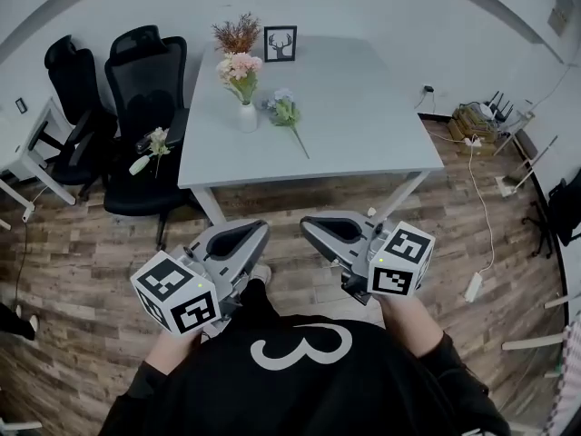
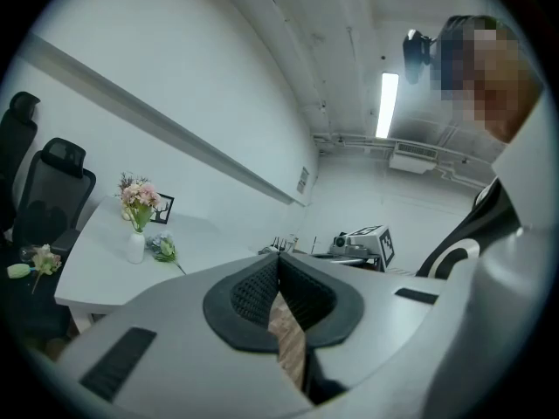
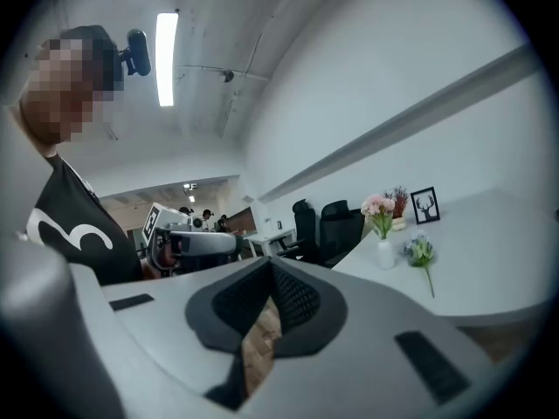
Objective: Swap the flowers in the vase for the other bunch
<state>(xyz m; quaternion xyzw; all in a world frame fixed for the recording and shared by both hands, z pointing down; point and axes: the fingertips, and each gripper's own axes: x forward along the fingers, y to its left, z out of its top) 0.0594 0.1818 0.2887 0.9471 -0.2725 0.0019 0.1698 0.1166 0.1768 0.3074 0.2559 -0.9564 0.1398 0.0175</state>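
I find my left tongs (image 1: 255, 232) and right tongs (image 1: 312, 226) both closed, pads meeting at the tips with nothing between them. They sit side by side, short of the near edge of the tabletop (image 1: 363, 107).

The vase (image 1: 247, 117) stands upright well ahead of my left tongs, and the pink flowers (image 1: 240, 66) rise straight from its neck.

The other bunch (image 1: 284, 109) lies flat just right of the vase, well ahead and between my two tongs. Its long axis runs with the heads away from me and the bare stem end pointing back toward my right tongs.
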